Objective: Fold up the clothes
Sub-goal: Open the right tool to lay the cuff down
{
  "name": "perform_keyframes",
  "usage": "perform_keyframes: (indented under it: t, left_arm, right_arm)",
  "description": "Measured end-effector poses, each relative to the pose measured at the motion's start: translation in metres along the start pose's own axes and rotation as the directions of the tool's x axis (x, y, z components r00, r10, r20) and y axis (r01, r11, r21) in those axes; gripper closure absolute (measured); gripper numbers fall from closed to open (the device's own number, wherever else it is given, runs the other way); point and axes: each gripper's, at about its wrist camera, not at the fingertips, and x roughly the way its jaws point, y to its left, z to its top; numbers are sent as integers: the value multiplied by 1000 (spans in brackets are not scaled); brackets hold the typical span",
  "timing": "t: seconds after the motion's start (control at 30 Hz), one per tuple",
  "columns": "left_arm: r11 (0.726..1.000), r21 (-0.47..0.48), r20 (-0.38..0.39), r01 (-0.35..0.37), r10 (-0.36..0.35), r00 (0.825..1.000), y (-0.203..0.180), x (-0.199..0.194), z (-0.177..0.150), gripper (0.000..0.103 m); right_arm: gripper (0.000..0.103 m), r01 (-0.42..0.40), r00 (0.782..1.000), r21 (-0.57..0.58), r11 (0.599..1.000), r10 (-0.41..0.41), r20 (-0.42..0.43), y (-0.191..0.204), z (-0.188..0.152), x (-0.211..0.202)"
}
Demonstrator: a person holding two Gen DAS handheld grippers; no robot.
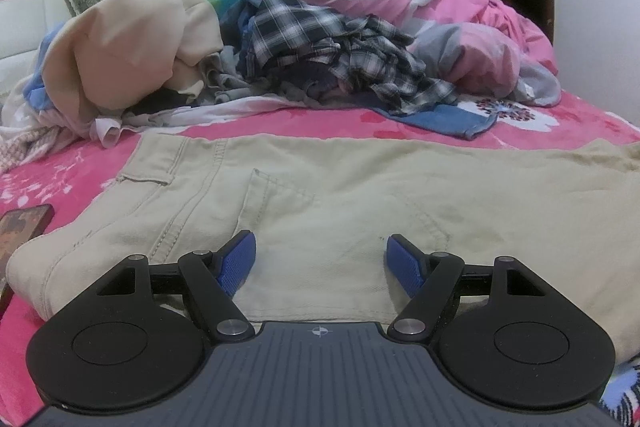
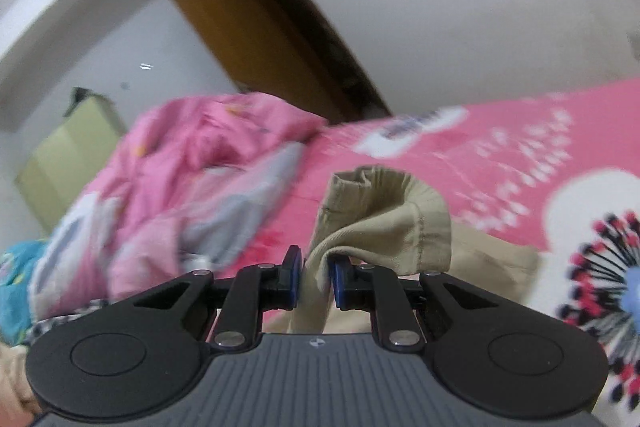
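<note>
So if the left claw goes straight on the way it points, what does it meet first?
Most likely the beige trousers spread on the bed, just beyond the open left claw; depth is unclear.

2 wrist fisheyes close over the bed (image 1: 280,123), left level, right rolled; khaki trousers (image 1: 320,187) in both.

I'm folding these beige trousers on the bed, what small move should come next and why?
Probably carry the trouser leg end, pinched in the right gripper, over toward the waist, since the trousers lie flat there under the open left gripper.
</note>
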Motion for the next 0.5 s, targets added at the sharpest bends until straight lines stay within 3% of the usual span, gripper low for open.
perform_keyframes:
  t: [0.17, 0.3, 0.37, 0.5]
  left_arm:
    - [1000, 8, -8, -12, 12, 1000, -3, 1, 1, 29]
    - [1000, 14, -12, -16, 16, 1000, -3, 1, 2, 29]
    - [1000, 15, -14, -17, 17, 1000, -4, 1, 2, 29]
    - [1000, 17, -16, -20, 20, 1000, -5, 2, 3, 29]
  right_arm:
    - [83, 100, 992, 103, 990, -92, -81, -57, -8, 26]
    - [76, 108, 989, 156, 982, -90, -117, -77, -5, 21]
    - [55, 122, 991, 144, 982, -112, -76, -77, 2, 7]
    - [54, 159, 985, 67, 985, -163, 55, -62, 20, -27]
